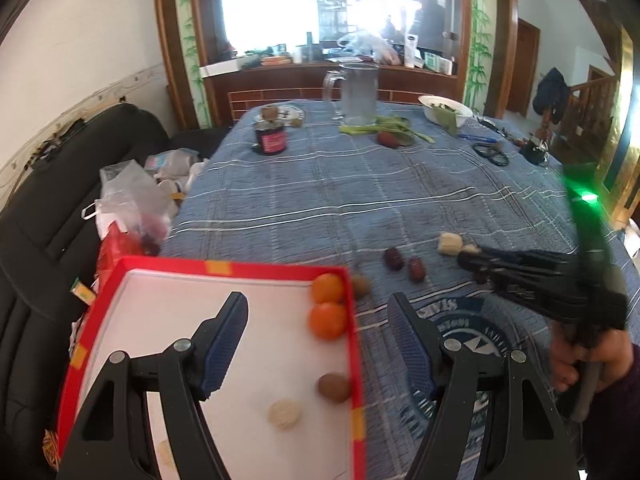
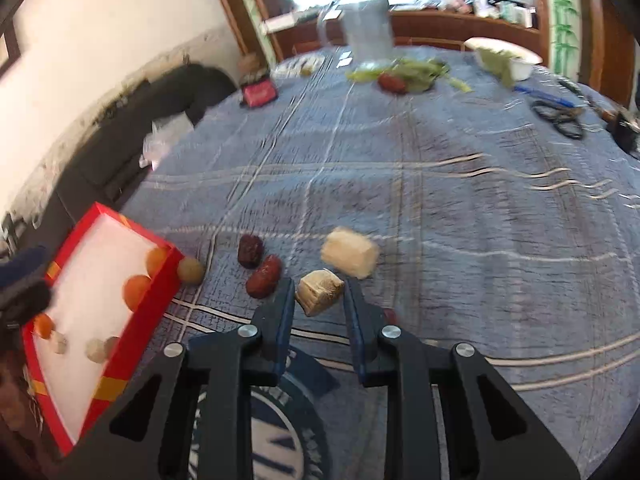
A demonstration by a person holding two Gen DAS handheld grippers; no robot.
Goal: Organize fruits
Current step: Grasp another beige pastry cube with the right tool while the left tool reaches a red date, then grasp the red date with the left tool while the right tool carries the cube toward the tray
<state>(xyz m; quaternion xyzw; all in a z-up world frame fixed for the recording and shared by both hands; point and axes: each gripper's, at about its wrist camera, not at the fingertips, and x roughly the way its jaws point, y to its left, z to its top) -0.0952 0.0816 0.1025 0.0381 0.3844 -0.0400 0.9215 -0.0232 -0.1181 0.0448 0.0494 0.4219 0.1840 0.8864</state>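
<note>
- The job is to put the fruits into the red box [image 2: 154, 300]. It sits at the left edge of the table, on the blue cloth [image 2: 440, 184].
- The box already holds 2 oranges [image 1: 327, 319] by its right wall, a brown round fruit [image 1: 334, 387] and a pale round one [image 1: 284, 413]. The right wrist view shows a few more small ones near the box's close end, but they are too blurry to name.
- The step now looks like picking up the next piece. The right gripper [image 2: 320, 300] is down low, with a small tan block [image 2: 319, 292] between its fingers.
- Its jaws are close on both sides of the block. I cannot tell if they are squeezing it yet.
- The left gripper [image 1: 316, 344] hangs over the right side of the box with its jaws wide apart, holding nothing.
- Still out on the cloth are 2 dark red fruits [image 2: 262, 266], a bigger pale block [image 2: 350, 254] and a brown round fruit [image 2: 190, 270] just outside the box wall.
- Next, I think the right gripper needs to squeeze tight, lift the block, and carry it left over the red wall into the box.
- It should lift straight up so it does not bump the dark red fruit just beside it.
</note>
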